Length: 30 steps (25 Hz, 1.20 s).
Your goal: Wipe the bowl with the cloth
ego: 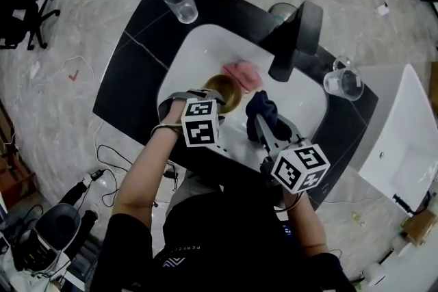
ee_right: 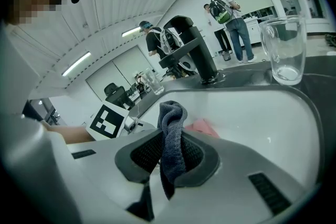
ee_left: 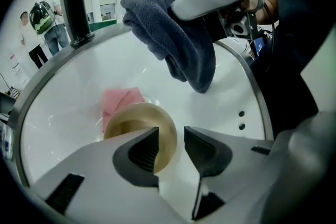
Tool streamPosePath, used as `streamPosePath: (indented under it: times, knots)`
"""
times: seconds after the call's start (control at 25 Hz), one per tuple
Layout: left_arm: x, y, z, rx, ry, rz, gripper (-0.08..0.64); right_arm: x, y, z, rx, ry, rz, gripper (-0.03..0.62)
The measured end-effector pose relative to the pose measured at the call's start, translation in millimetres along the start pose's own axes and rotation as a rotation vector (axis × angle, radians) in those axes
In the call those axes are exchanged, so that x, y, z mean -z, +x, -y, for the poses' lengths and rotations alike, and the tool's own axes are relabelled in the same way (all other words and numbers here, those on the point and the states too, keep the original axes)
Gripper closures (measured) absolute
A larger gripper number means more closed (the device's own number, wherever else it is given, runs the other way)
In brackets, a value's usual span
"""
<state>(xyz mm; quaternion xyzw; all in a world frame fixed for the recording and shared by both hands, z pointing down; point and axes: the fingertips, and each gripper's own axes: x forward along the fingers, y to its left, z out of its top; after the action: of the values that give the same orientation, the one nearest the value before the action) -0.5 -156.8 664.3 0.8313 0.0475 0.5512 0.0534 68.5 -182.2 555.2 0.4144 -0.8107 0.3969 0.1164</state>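
Two grippers hang over a white sink set in a black counter, looking down from the head view. A tan bowl sits on the sink floor with a pink cloth just beyond it. The left gripper points down at the bowl's near edge. The right gripper is beside it, carrying a dark blue cloth that is bunched up above the basin, clear of the bowl. A black faucet stands at the far rim, with a plastic cup and a glass on the counter.

From the left gripper view, the jaws stand wide apart and grip nothing. The bowl's rim lies just behind the left pad, and bare sink shows in the gap. The blue cloth dangles higher up, pinched by the other gripper.

From the right gripper view, the jaws are clamped on a fold of the blue cloth, which sticks up above the pads and trails below them.
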Motion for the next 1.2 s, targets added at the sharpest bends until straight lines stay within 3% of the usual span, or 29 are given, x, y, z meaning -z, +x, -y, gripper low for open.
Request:
streamPosePath:
  times: [0.48,0.68,0.8,1.2]
  knots:
    - [8.3,25.1,2.7,0.015,0.068,-0.082,0.407,7.2,3.3,8.3,-0.015,0.046,-0.027,0.526]
    - [8.9,28.6,-7.8,-0.047,0.099,-0.091,0.511,5.1,4.8,9.9,-0.012,0.043,-0.026,0.526]
    - [8.8,28.6,-8.3,-0.047,0.098,-0.094,0.514,5.1,6.5,10.0,-0.012,0.045,-0.027,0.526]
    - [-8.6,6.4,-12.7,-0.131,0.046,0.030,0.540,3.1,1.2,6.6,0.001,0.044,-0.003,0.526]
